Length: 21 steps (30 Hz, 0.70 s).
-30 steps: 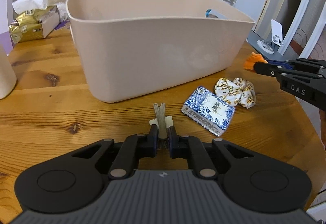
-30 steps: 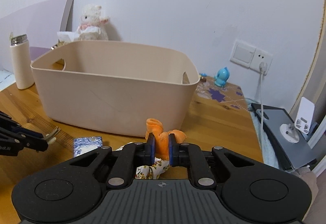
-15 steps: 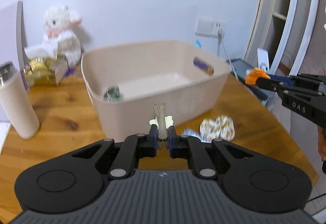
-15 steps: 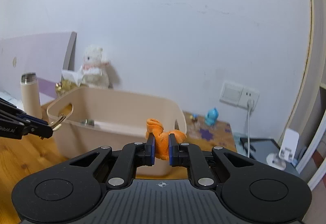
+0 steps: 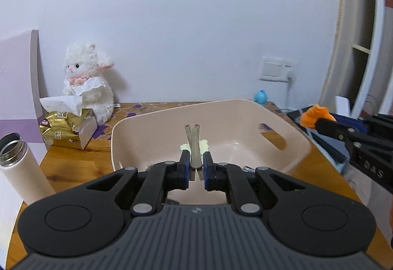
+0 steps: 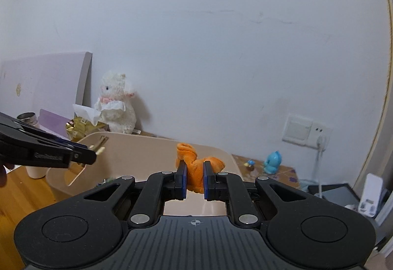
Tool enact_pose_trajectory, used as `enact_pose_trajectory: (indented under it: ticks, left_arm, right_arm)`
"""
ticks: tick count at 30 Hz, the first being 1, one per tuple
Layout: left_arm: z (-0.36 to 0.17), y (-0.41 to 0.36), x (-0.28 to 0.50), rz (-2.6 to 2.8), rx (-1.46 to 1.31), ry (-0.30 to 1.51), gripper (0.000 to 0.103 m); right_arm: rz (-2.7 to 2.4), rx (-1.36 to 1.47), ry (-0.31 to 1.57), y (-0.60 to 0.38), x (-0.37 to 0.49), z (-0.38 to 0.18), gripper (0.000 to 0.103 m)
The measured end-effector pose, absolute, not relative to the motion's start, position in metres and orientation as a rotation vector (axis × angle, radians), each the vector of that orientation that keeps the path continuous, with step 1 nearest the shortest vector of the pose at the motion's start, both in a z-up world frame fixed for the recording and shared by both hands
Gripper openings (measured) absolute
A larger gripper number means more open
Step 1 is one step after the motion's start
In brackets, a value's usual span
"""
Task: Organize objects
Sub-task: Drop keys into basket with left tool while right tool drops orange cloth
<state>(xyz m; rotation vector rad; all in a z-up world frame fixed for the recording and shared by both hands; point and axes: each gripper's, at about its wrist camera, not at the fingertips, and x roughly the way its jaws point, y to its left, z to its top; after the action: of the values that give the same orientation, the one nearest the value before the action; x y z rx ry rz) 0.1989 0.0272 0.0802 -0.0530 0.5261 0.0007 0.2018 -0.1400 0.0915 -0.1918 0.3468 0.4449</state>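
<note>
Currently, step in hand: two items are being carried to the pink bin (image 5: 282, 164) for dropping in; both are judged to be held above it, not yet released.
Left claw (image 5: 196, 166): pressed together on a grey-green hair clip (image 5: 193, 147) with a pale flower piece; the clip points toward 12 o'clock over the bin's open interior.
Right claw (image 6: 194, 180): pinched on an orange plush toy (image 6: 194, 167), which is squeezed between the blue pads (image 6: 183, 180); in the left wrist view the same toy is seen at 3 o'clock, at or just outside the bin's right rim.
Bin: set on the wooden bench (image 5: 71, 169), with a cut-out handle on the 3 o'clock wall.
Next move: the claws are to be spread so each item falls inside; the right claw probably needs to be brought further over the bin first, since its exact position over the rim cannot be told.
Bin contents: small items at the near wall are mostly covered by the left claw body and cannot be identified.
Cut off: a white flask (image 5: 23, 171) at 9 o'clock is clipped by the frame edge.
Hard to make out: height of either item above the bin floor.
Background: a white plush lamb (image 5: 88, 83) and a gold tissue pack (image 5: 67, 127) stand at 10 o'clock, apart from the bin.
</note>
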Motion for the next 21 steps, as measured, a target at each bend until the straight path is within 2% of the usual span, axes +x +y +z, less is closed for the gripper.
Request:
enact_pose_trajectory:
  ticks: [13,15,16,17,21]
  left_arm:
    - [0.031,0.03,0.262,0.074,0.001,0.698,0.012]
    - [0.026,0.03,0.265,0.075,0.0,0.714,0.012]
    - [0.025,0.031,0.266,0.073,-0.002,0.721,0.012]
    - [0.024,0.03,0.267,0.069,-0.001,0.725,0.012]
    - [0.026,0.028,0.263,0.058,0.01,0.72,0.014]
  right_arm:
    - [0.43,-0.235,0.49,-0.111,0.247,0.05,0.013]
    - [0.443,-0.219,0.512,-0.113,0.25,0.049,0.018]
    - [0.443,-0.216,0.522,-0.113,0.251,0.048,0.024]
    - [0.444,-0.218,0.526,-0.114,0.25,0.047,0.034]
    - [0.439,-0.234,0.52,-0.119,0.243,0.051,0.037]
